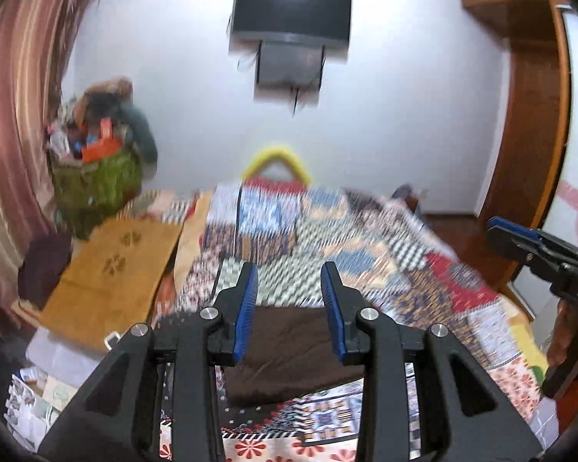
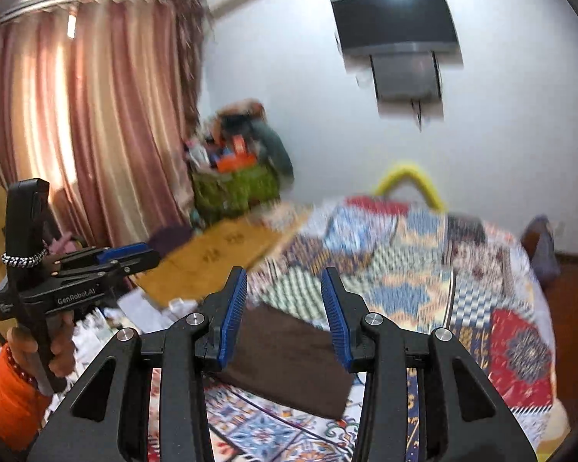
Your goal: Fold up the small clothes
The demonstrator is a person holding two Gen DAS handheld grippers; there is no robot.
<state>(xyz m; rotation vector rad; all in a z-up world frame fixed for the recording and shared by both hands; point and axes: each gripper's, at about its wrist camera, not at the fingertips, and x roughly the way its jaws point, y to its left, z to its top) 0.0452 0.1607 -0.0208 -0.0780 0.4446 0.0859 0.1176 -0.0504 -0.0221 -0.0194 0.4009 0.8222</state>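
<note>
Our left gripper (image 1: 289,281) hangs with fingers spread wide, nothing between them, and our right gripper (image 2: 284,288) is just as wide and bare. Under both lies the brown folded cloth (image 1: 293,350), flat on the patchwork bedspread (image 1: 385,254). Beyond sit a tan mat (image 1: 115,265), a heaped green basket (image 1: 96,184) and a wall-mounted TV (image 1: 291,11).

Brown cloth (image 1: 289,350) is looking matt, soft, slightly napped. Patchwork quilt (image 1: 385,254) is showing printed woven fabric. Left gripper (image 1: 289,288) and right gripper (image 2: 284,292) are showing matt black plastic, ribbed blue pads (image 1: 246,308), shiny metal pins. Curtain (image 2: 96,115) is looking satiny.
</note>
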